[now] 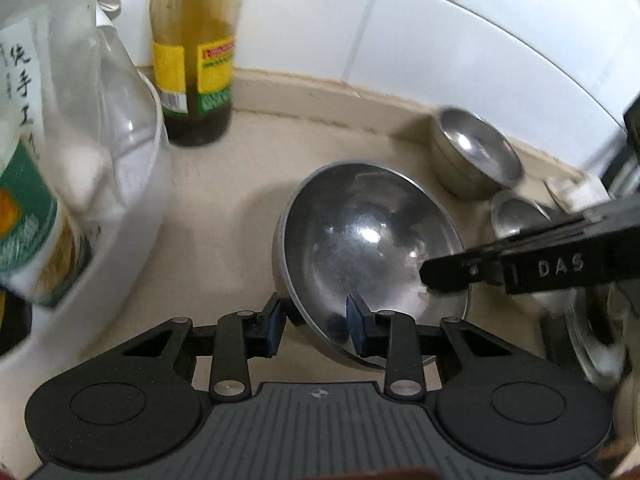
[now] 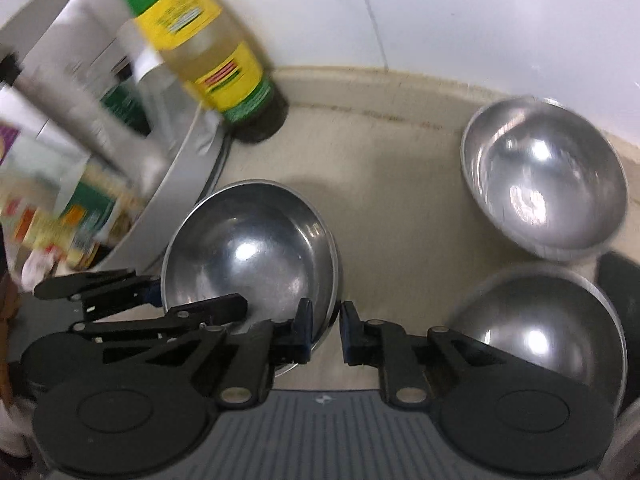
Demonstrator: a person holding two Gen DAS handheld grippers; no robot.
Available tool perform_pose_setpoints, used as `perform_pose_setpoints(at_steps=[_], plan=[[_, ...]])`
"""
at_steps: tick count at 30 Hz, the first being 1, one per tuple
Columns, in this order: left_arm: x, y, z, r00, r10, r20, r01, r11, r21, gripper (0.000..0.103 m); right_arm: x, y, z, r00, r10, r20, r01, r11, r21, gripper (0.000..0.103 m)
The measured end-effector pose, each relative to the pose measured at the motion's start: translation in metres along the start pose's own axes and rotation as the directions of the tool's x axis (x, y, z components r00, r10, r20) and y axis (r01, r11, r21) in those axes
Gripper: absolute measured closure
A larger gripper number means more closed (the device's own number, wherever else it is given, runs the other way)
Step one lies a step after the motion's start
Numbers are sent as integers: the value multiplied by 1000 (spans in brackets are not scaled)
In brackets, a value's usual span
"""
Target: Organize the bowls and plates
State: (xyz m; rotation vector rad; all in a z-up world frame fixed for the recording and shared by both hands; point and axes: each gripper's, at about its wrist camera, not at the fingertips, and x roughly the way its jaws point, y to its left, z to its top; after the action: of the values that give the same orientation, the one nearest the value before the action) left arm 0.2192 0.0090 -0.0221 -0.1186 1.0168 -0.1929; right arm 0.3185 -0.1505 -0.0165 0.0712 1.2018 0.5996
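Large steel bowl [image 1: 368, 252] is seen tilted on the beige counter [image 1: 224, 216], just right of the white tub [image 1: 132, 216].

Left gripper [image 1: 316, 326]: jaws are parted and straddle the bowl's near rim, 1 blue pad outside the wall, 1 inside. Firm contact on the rim cannot be confirmed from the left wrist view.

Right gripper [image 2: 324, 330]: jaws are parted across the same bowl's [image 2: 248, 248] right rim, 1 pad inside, 1 outside with a visible gap to the rim. Not clamped.

In the left wrist view the right gripper's finger [image 1: 452, 274] is seen reaching in over the bowl's right edge.

2 more steel bowls are seen in the right wrist view: 1 by the backsplash [image 2: 544, 176], 1 nearer [image 2: 540, 332] at the right, both apart from the large bowl.

Oil bottle [image 1: 196, 52] is stood at the back near the tiled wall [image 1: 440, 28], beside the tub.
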Motion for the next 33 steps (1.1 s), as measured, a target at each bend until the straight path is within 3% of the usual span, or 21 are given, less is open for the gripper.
perform_pose_setpoints(at_steps=[7, 11, 13, 19, 25, 28, 33], plan=[[-4, -13, -33, 997, -35, -66, 36, 999, 24, 58, -14, 9, -35, 998, 12, -66, -13, 1000, -2, 87], [-2, -17, -38, 997, -30, -70, 33, 999, 32, 45, -12, 8, -47, 997, 8, -81, -6, 1000, 24, 87], [-5, -18, -40, 999, -20, -51, 22, 999, 42, 39, -16, 8, -49, 998, 4, -66, -3, 1000, 28, 87], [-24, -13, -41, 1000, 6, -21, -5, 999, 46, 37, -26, 4, -53, 999, 6, -39, -4, 999, 50, 84], [-52, -16, -33, 999, 21, 36, -24, 997, 72, 33, -68, -5, -56, 999, 18, 49, -21, 998, 61, 81], [-59, -30, -18, 997, 9, 71, -16, 994, 108, 31, -93, -18, -56, 994, -18, 106, 10, 997, 76, 77], [-57, -77, 10, 991, -63, 118, 38, 979, 201, 23, -115, -47, -56, 979, -146, 144, 128, 984, 125, 77]])
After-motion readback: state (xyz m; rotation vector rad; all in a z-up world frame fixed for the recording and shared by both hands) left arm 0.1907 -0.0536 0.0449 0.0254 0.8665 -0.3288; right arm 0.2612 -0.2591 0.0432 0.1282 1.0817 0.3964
